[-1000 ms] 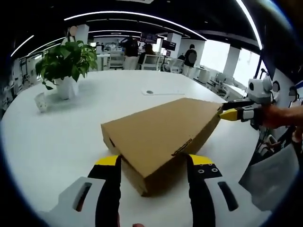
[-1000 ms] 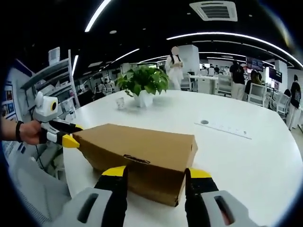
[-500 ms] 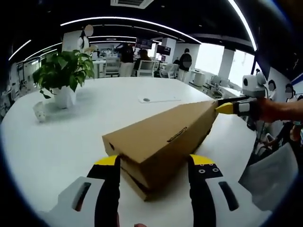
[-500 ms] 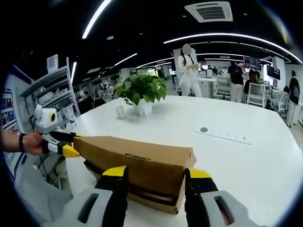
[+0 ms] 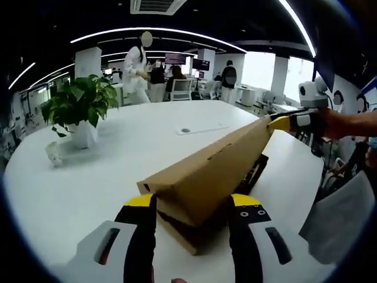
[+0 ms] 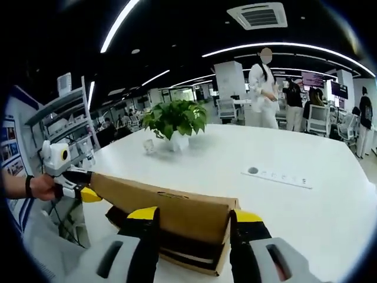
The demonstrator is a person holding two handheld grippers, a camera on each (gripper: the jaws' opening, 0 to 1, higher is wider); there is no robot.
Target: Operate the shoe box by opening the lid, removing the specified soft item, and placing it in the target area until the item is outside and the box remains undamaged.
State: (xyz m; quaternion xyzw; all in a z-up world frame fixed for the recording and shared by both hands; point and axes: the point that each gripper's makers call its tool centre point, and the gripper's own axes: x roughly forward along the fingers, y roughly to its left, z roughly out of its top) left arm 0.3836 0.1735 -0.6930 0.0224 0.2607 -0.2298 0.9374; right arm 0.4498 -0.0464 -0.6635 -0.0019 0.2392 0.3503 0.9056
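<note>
A: Where's the box?

B: Sitting on the white table point(image 5: 106, 147), close in front of both cameras. Brown cardboard lid point(image 5: 206, 171) tilted up off the base point(image 5: 191, 236), with a dark gap between the two.

A: Left gripper point(image 5: 191, 203)?

B: Straddling the near end of the lid in the left gripper view. Yellow tips on either side, cardboard right between them and looking pressed against both. Clamped on the lid, by the look of it.

A: Right gripper point(image 6: 194, 217)?

B: Same at the opposite end in the right gripper view. Lid end between the two tips, touching both, base just below them. Also there in the left gripper view, yellow tip at the far high corner of the lid, with a hand point(image 5: 344, 125) behind it.

A: Anything inside?

B: Can't tell, too dark in the gap.

A: Around it?

B: Potted plant point(image 5: 79, 103) well apart from the box, farther back on the table. Flat white strip point(image 6: 277, 175) lying on the tabletop past the box. Office desks and people standing behind.
</note>
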